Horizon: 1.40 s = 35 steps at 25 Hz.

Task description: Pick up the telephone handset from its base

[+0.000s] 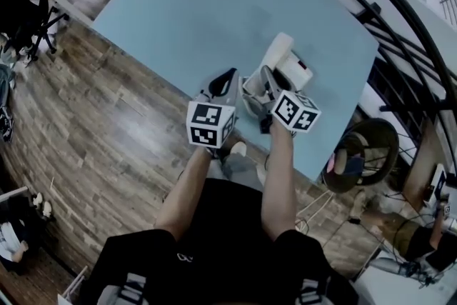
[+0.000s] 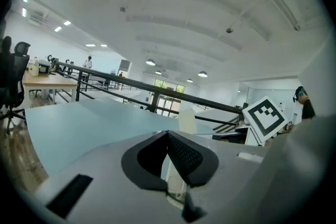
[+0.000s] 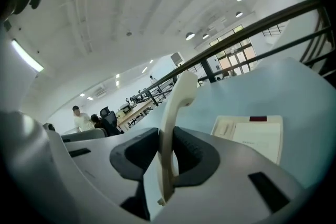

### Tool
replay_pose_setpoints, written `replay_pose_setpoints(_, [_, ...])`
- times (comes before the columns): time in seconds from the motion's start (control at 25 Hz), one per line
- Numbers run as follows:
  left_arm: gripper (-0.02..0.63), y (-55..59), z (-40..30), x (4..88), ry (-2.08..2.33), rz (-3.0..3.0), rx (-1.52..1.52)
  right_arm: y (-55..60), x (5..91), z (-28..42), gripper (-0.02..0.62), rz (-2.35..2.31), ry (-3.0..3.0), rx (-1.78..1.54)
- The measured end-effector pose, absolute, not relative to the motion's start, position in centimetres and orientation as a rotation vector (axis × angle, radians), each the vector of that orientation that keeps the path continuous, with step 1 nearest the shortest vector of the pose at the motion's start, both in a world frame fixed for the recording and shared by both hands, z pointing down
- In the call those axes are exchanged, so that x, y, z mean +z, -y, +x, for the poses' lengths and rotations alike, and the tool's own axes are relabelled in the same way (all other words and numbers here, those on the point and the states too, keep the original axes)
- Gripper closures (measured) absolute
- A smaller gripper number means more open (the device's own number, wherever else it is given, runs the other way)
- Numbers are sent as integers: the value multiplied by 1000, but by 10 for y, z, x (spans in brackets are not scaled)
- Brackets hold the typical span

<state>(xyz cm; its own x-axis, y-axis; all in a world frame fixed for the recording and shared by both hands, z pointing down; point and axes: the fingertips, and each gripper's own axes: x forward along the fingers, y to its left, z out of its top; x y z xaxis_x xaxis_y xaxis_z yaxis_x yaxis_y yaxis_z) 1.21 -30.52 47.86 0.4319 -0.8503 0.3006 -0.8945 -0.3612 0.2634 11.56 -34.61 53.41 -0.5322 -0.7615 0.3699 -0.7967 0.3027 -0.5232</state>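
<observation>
As the right gripper (image 3: pixel 168 157) pinched the handset (image 3: pixel 176 107) mid-length between its jaws, presumably for balance, it stood clear of its base (image 3: pixel 257 136) beside it; the left gripper (image 2: pixel 169 157) hovered nearby, jaws together, empty.

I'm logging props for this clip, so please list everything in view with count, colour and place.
table: one, light blue, under both claws
telephone base: one, cream with a red patch, lying on the table
handset: one, cream, off the base, upright in the right claw
railing: one, black, beyond the table
floor: wood-brown planks, around the table
right claw: one, grey with black pads, shut on the handset
left claw: one, grey with black pads, shut, beside the right claw
</observation>
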Motion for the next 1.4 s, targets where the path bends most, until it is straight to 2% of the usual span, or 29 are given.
replay_pose_setpoints(0.56, [606,287,32,397,1537,2509,103,289,405,159,512,1618,2624,403])
replay_pose_setpoints(1.12, [606,282,61,381,1538,2569,102,275,378,184,512,1651,2655,255])
replay_pose_setpoints(1.4, [606,287,52,382,1553,2562,110,280,375,175,512,1642,2665,207])
